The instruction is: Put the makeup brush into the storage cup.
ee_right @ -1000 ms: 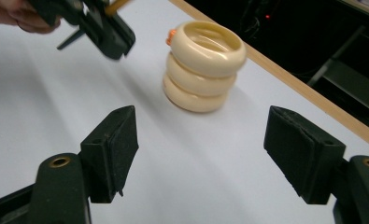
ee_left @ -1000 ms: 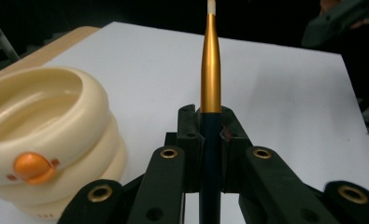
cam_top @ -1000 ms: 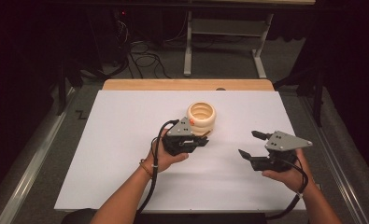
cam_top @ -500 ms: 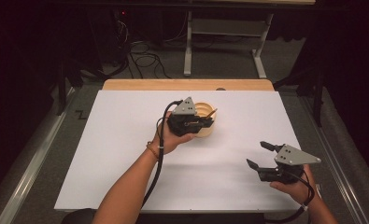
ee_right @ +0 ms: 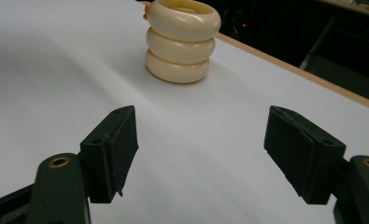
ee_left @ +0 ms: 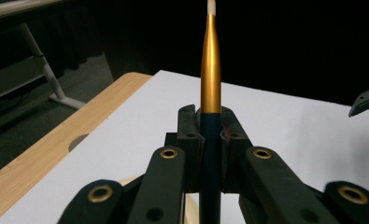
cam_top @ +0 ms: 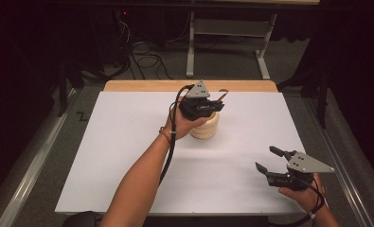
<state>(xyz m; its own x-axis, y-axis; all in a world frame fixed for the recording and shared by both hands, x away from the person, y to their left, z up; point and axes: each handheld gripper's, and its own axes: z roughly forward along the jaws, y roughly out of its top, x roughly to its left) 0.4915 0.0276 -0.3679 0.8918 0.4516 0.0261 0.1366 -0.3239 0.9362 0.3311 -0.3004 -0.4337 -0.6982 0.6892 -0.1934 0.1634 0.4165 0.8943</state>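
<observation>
My left gripper (cam_top: pixel 212 105), upper centre of the high view, is clenched on a brush (ee_left: pixel 210 70) above the cream holder (cam_top: pixel 205 127); the brush's long axis runs straight out past the jaws, tip away from me. My right gripper (cam_top: pixel 271 160), lower right, hangs released

Our left arm (cam_top: pixel 142 175) reaches far forward over the middle of the worktop (cam_top: pixel 118 156). Our left hand (cam_top: pixel 183 120) holds the left tool (cam_top: pixel 218 105) up high, and its jaws are squeezed tight together on something thin. Our right hand (cam_top: pixel 302 191) sits low near the front right corner. The right tool (cam_top: pixel 271 160) points left, and its jaws stand wide apart with nothing between them.
</observation>
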